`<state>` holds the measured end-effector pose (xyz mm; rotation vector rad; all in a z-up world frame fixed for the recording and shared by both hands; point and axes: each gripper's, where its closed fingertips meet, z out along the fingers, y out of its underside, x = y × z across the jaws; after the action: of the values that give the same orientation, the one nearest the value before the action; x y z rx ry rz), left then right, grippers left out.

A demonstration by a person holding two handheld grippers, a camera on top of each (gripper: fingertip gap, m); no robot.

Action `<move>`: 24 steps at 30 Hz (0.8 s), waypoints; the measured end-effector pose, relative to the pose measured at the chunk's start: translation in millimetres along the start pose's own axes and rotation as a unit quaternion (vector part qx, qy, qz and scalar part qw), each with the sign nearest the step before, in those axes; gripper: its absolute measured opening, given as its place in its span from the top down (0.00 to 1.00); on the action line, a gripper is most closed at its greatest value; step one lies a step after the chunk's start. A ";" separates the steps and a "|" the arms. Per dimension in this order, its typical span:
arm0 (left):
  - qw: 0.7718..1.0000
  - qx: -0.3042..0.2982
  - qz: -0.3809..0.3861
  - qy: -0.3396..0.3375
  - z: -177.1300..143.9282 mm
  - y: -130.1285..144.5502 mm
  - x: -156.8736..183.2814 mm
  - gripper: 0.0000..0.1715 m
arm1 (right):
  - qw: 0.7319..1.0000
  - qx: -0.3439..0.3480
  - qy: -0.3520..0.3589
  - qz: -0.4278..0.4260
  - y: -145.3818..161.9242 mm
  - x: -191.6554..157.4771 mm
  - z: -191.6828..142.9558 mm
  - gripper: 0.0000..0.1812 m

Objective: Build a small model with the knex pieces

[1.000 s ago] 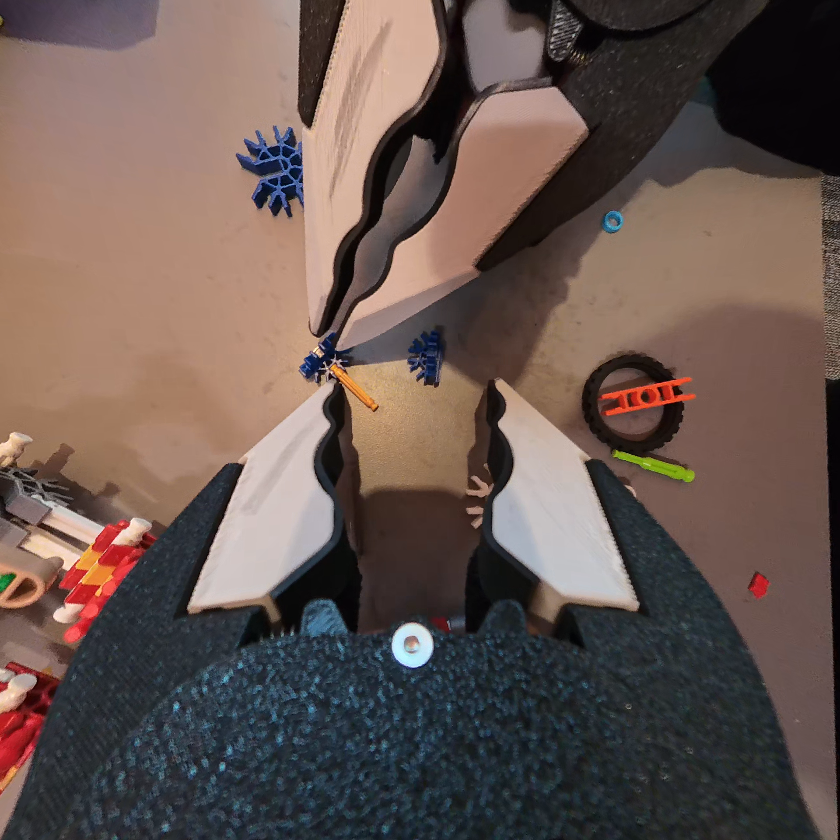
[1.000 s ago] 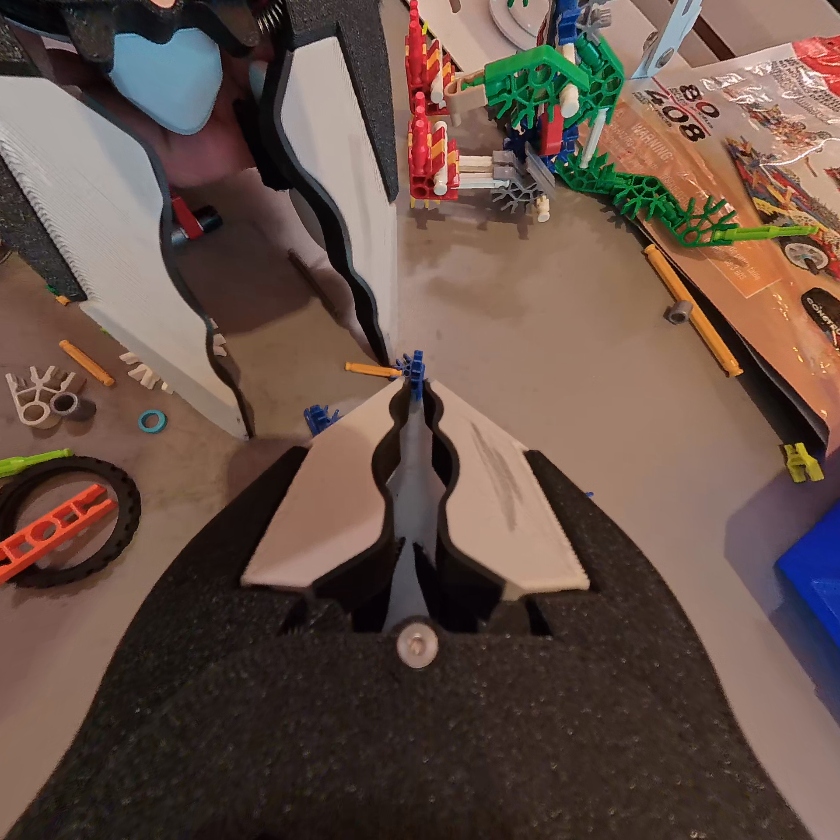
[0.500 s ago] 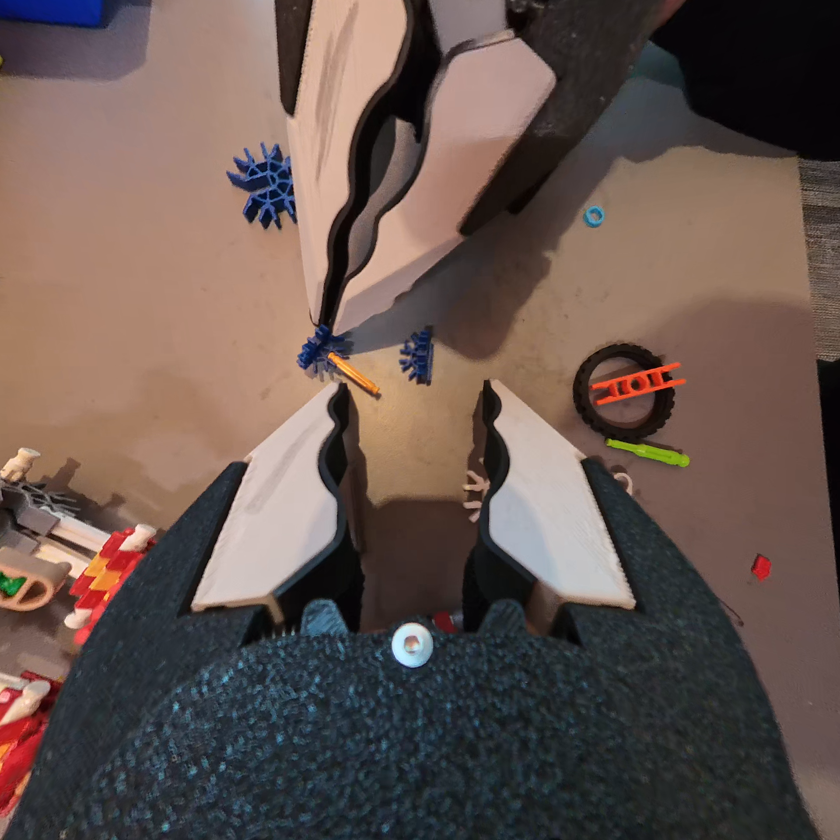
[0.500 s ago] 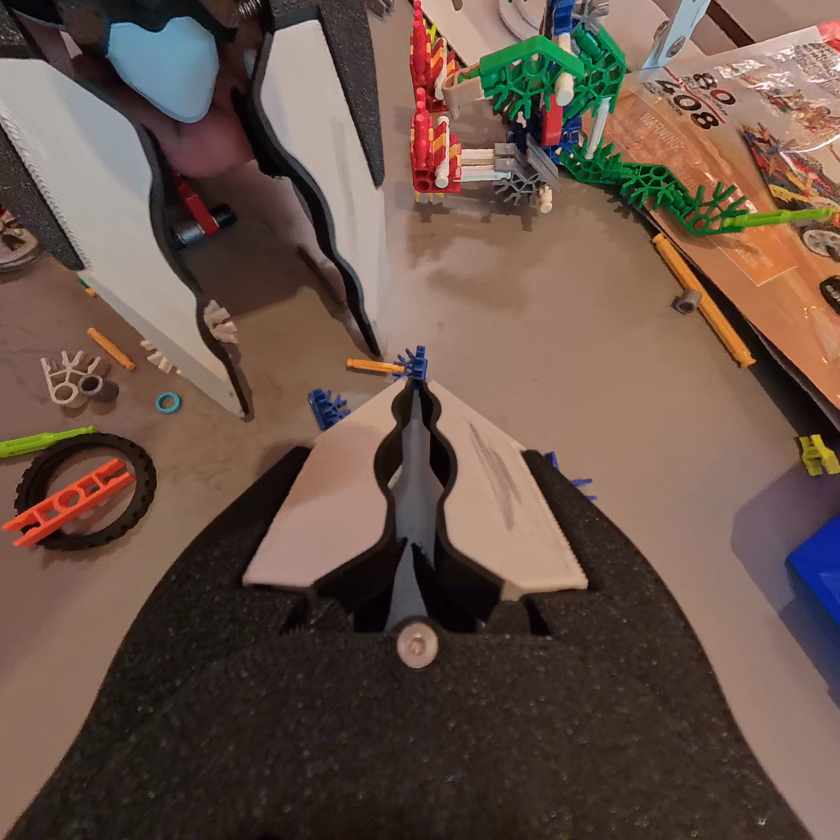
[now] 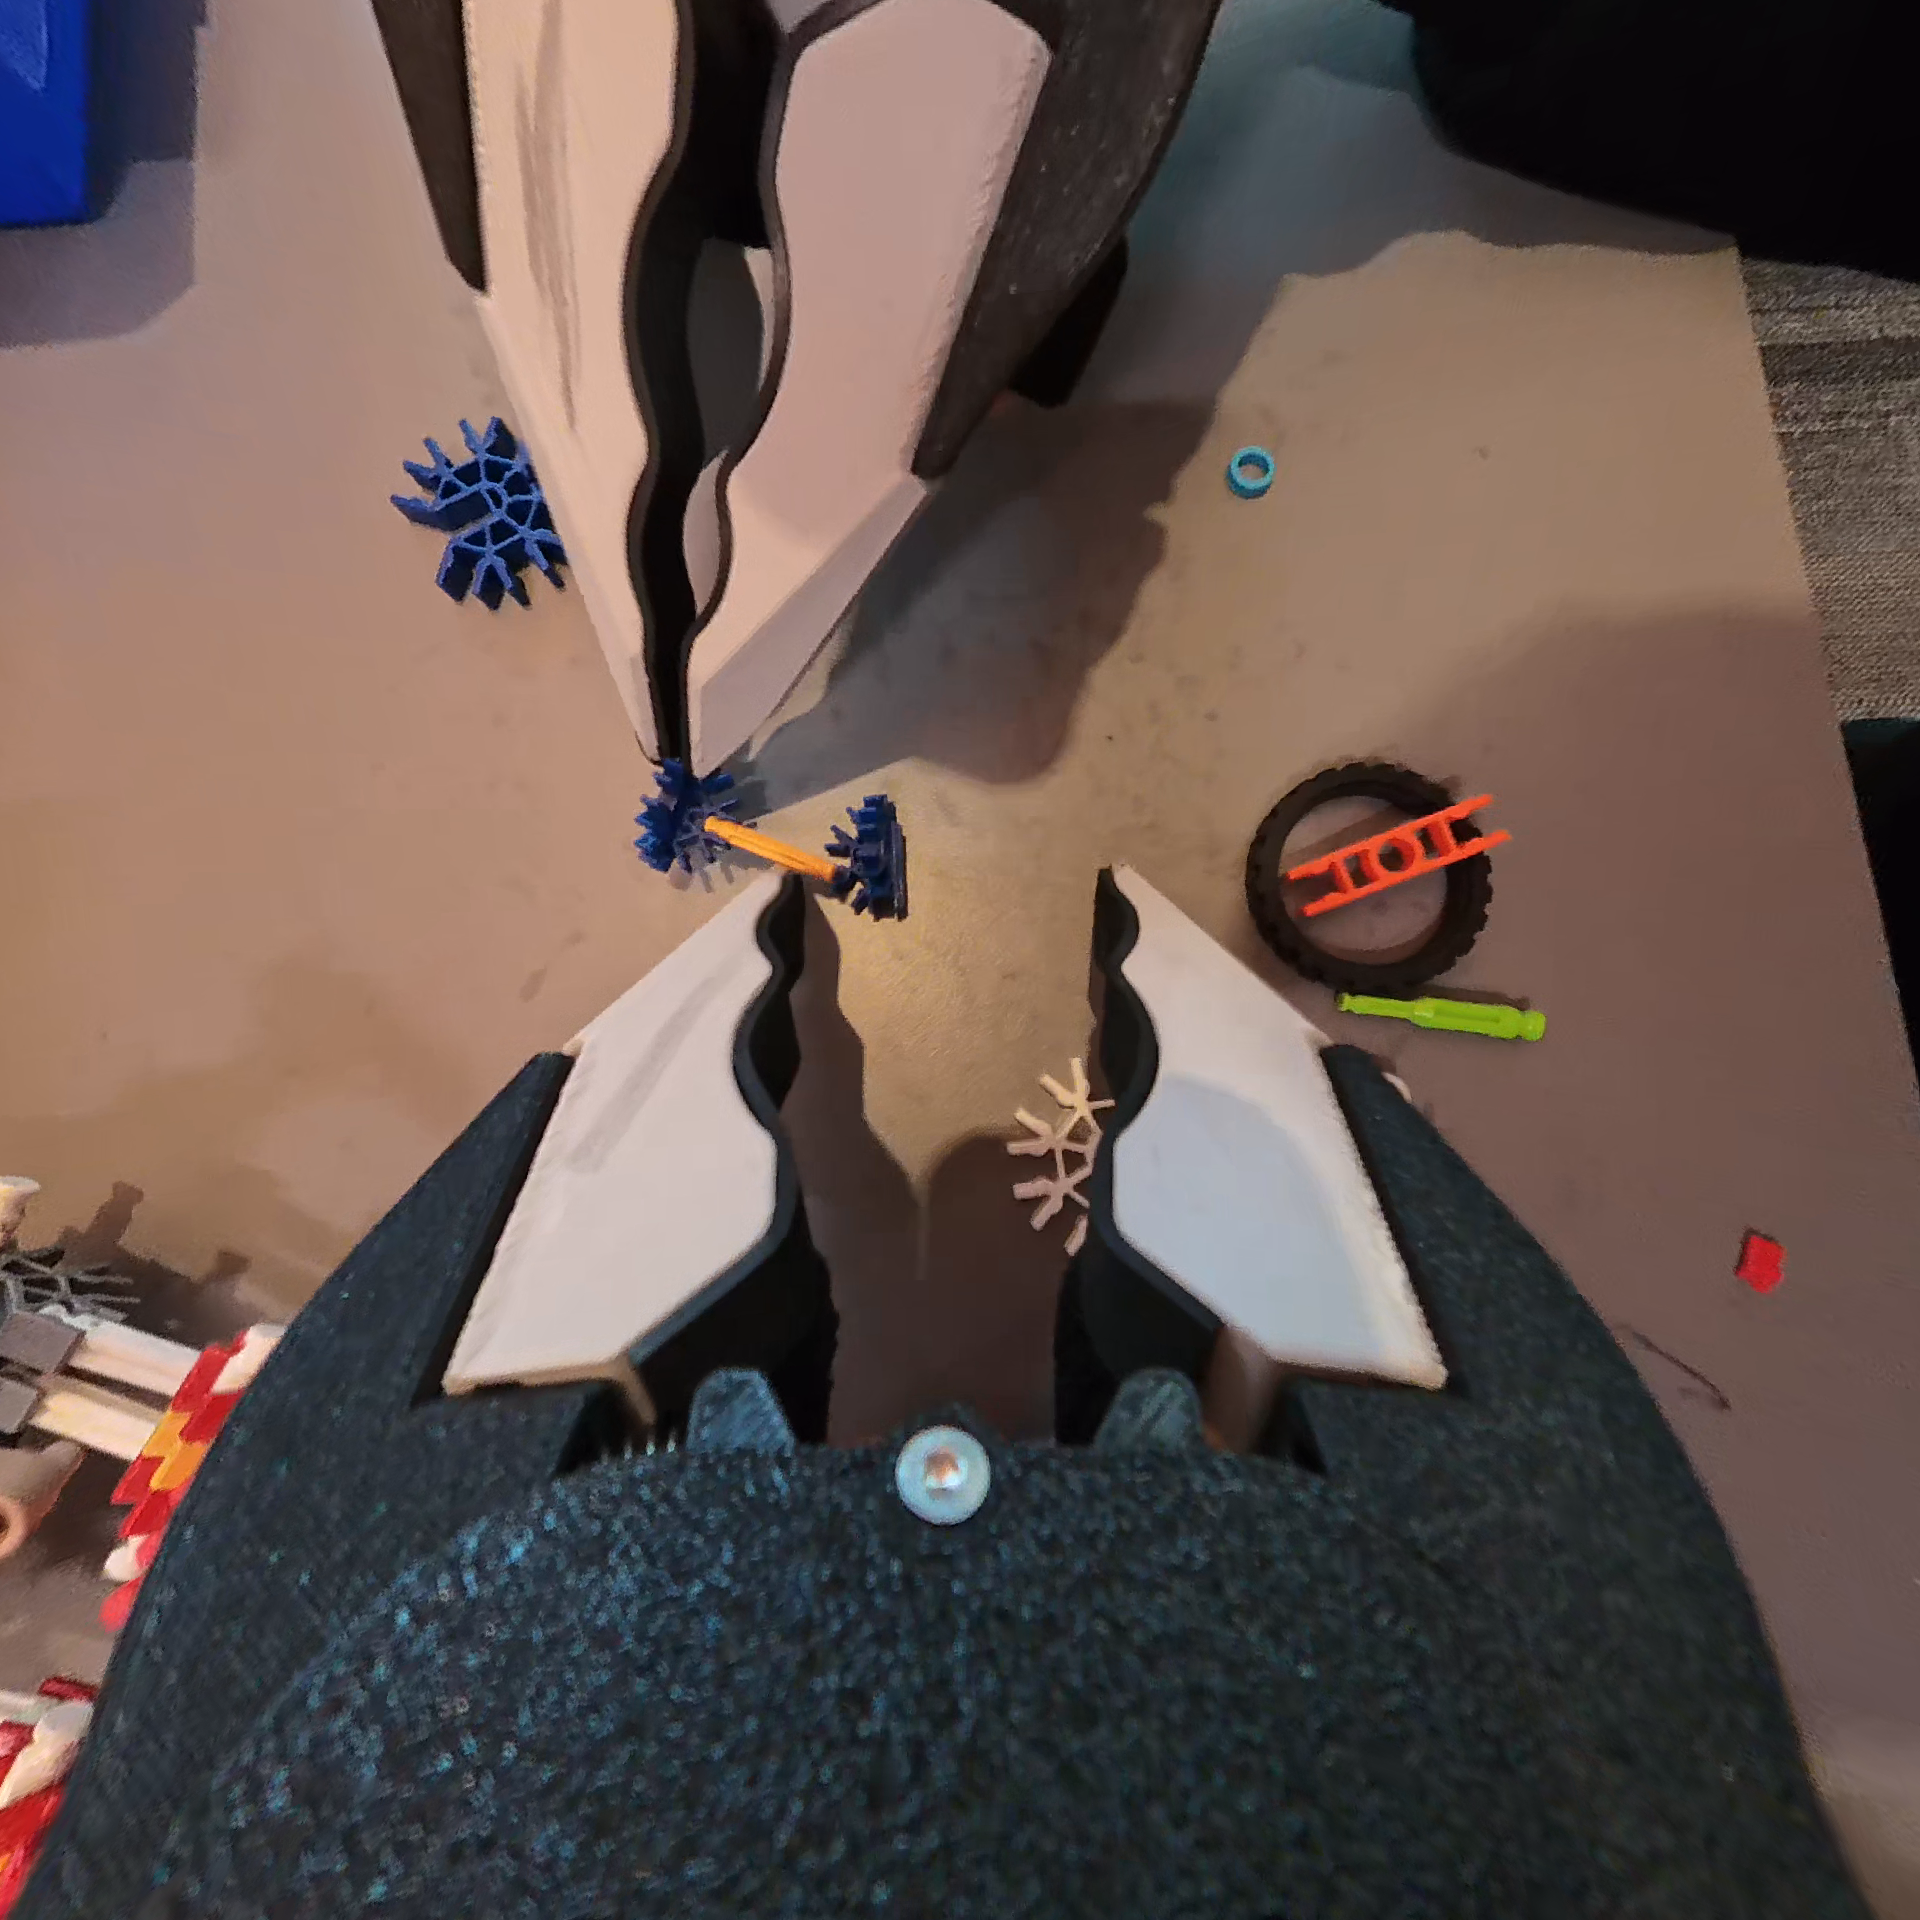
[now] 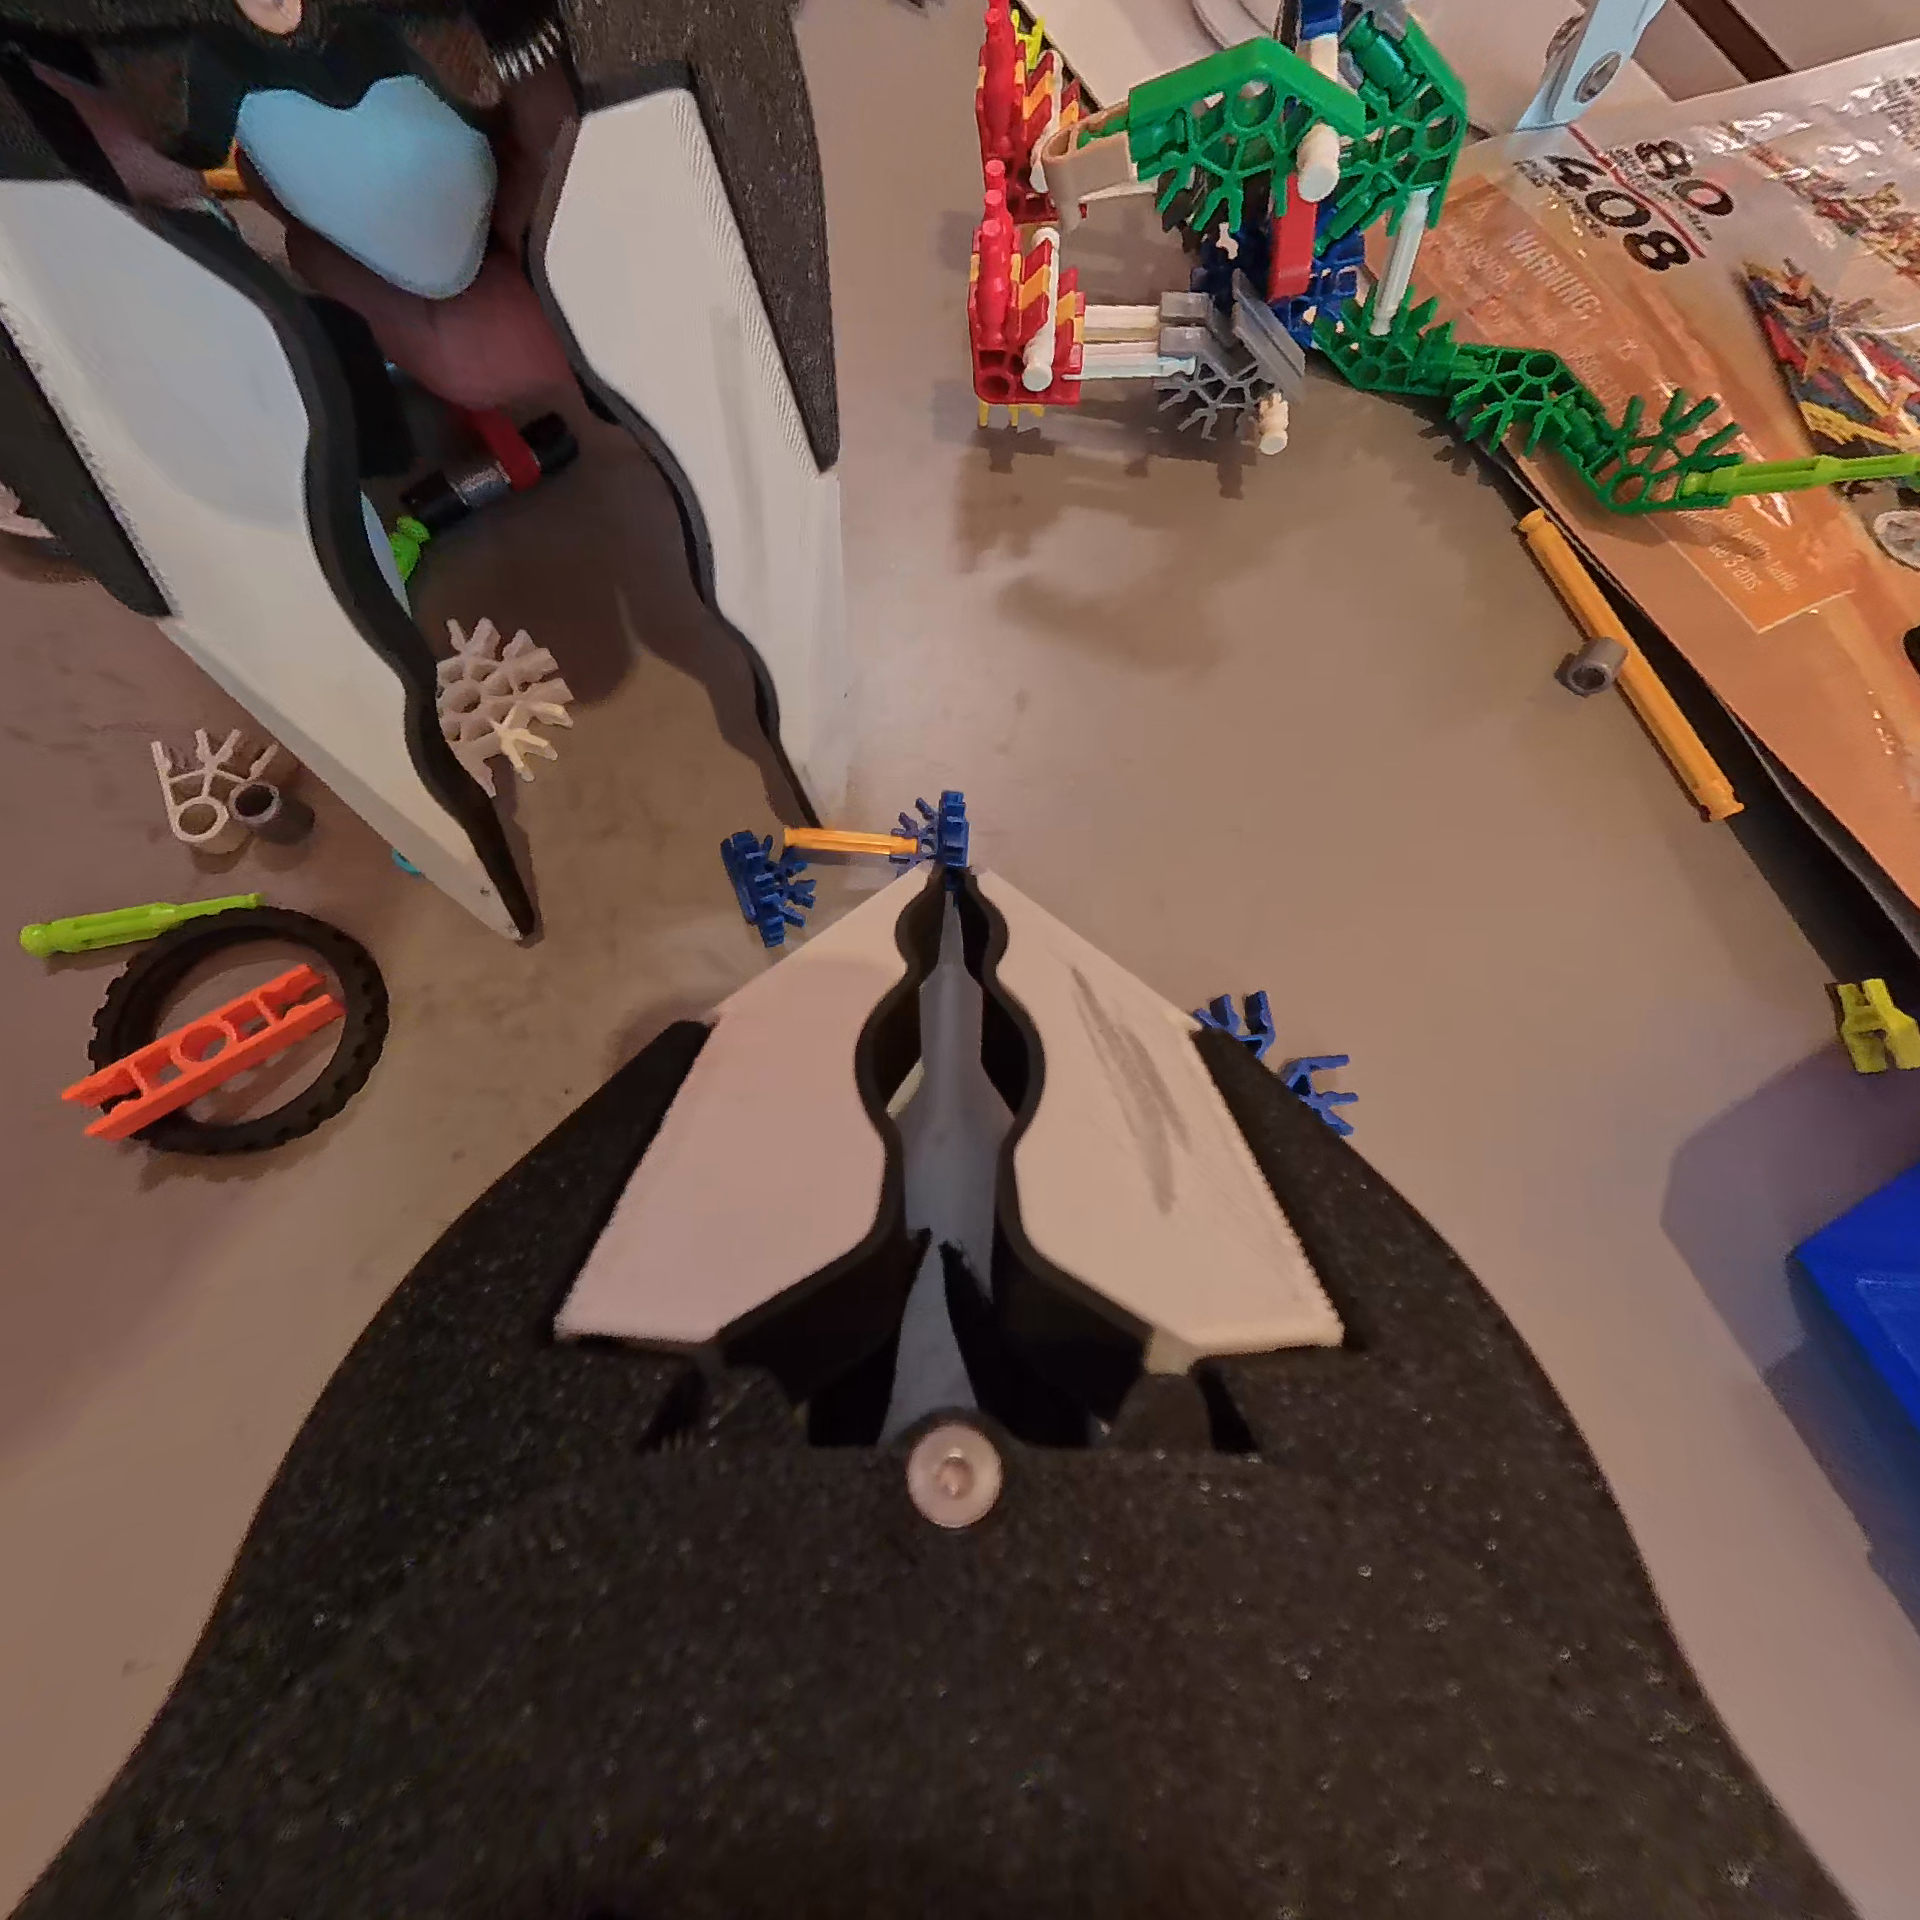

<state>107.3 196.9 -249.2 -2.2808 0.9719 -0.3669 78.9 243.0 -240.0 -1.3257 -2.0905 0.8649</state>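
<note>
My right gripper (image 6: 948,883) is shut on a small blue connector (image 6: 945,826) with a short orange rod (image 6: 847,842) sticking out of it to the left. The rod's free end meets a second blue connector (image 6: 764,878) lying on the table; I cannot tell whether it is seated. In the left wrist view the right gripper (image 5: 670,753) comes down from the top onto the held connector (image 5: 681,821), with the rod (image 5: 769,847) and the second connector (image 5: 873,857) beside it. My left gripper (image 5: 945,883) is open and empty, its left fingertip just below the rod.
A black tyre (image 5: 1273,914) holding an orange piece (image 5: 1392,857), a green rod (image 5: 1439,1013), a white connector (image 5: 1055,1148), a light blue ring (image 5: 1250,471) and a large blue connector (image 5: 478,514) lie around. A built model (image 6: 1226,239), a printed bag (image 6: 1662,343), a long yellow rod (image 6: 1621,675) and a blue box (image 6: 1870,1309) lie to the right.
The right gripper has swung the held connector and rod so the rod's free end now reaches the second blue connector. The left gripper stays open and has drawn slightly nearer.
</note>
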 end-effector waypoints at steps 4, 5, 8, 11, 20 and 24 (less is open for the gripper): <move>1.000 -0.006 0.006 -0.001 2.5 1.9 0.5 0.69 | 1.000 -0.001 0.003 -0.003 -0.5 -0.2 0.9 0.99; 1.000 -0.005 0.006 -0.001 2.4 1.5 0.5 0.69 | 1.000 -0.002 0.003 -0.004 -0.2 -0.7 1.7 0.99; 1.000 -0.005 0.012 -0.003 2.5 1.4 0.7 0.69 | 1.000 -0.008 0.004 -0.011 1.1 -2.2 3.8 0.99; 1.000 -0.011 0.021 -0.008 3.7 2.6 0.7 0.69 | 1.000 -0.008 0.010 -0.015 1.0 -0.8 3.5 0.99; 1.000 -0.005 0.023 -0.017 -1.2 1.6 -3.6 0.69 | 0.999 -0.011 0.020 -0.042 1.2 -0.8 3.2 1.00; 0.999 -0.005 0.033 -0.015 0.0 0.8 -0.6 0.69 | 0.997 -0.014 0.032 -0.062 1.5 0.4 3.6 1.00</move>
<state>106.4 196.9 -249.8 -2.2495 1.0336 -0.3005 77.0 243.0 -243.5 -1.2070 -2.1168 0.7335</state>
